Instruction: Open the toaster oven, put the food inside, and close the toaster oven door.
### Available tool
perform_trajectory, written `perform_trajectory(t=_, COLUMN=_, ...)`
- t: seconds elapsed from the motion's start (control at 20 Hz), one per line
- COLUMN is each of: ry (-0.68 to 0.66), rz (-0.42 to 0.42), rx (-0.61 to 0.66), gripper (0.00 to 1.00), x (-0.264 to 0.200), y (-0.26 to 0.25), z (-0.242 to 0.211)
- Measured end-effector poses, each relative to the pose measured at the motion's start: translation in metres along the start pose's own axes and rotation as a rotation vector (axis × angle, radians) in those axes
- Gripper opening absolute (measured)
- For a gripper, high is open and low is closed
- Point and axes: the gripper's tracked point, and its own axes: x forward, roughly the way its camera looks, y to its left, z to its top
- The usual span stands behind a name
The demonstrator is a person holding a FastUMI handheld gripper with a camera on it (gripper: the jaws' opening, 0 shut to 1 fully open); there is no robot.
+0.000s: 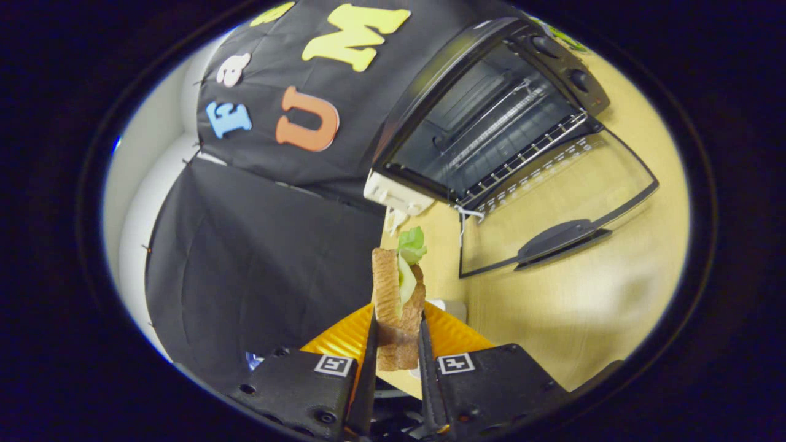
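A sandwich (398, 294) of two toasted bread slices with green lettuce stands clamped between my fingers, lifted above the table; my gripper (397, 334) is shut on it. Beyond it and off to the right sits a black toaster oven (491, 104) with its glass door (552, 202) swung fully down onto the wooden table (583, 307). A wire rack (522, 153) shows inside the oven's dark cavity. The whole scene appears tilted in this view.
An orange plate (451, 334) lies on the table right under the sandwich, behind my fingers. A white power strip (396, 193) sits by the oven's left corner. The black cloth wall (264, 264) hangs to the left of the table edge.
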Motion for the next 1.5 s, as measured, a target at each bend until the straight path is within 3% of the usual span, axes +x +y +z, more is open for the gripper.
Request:
perform_trajectory(t=0.2, ry=-0.084, rz=0.000, rx=0.024, gripper=0.37, x=0.005, y=-0.017, z=0.030)
perform_trajectory(t=0.45, ry=-0.274, rz=0.021, rx=0.199, gripper=0.37, x=0.007, y=-0.039, z=0.082)
perform_trajectory(t=0.7, ry=-0.416, rz=-0.048, rx=0.243, gripper=0.37, x=0.012, y=-0.071, z=0.129)
perform_trajectory(t=1.35, ry=-0.468, rz=-0.195, rx=0.204, gripper=0.38, x=0.065, y=-0.100, z=0.202)
perform_trajectory(t=1.5, ry=-0.469, rz=-0.229, rx=0.143, gripper=0.39, x=0.073, y=-0.097, z=0.206)
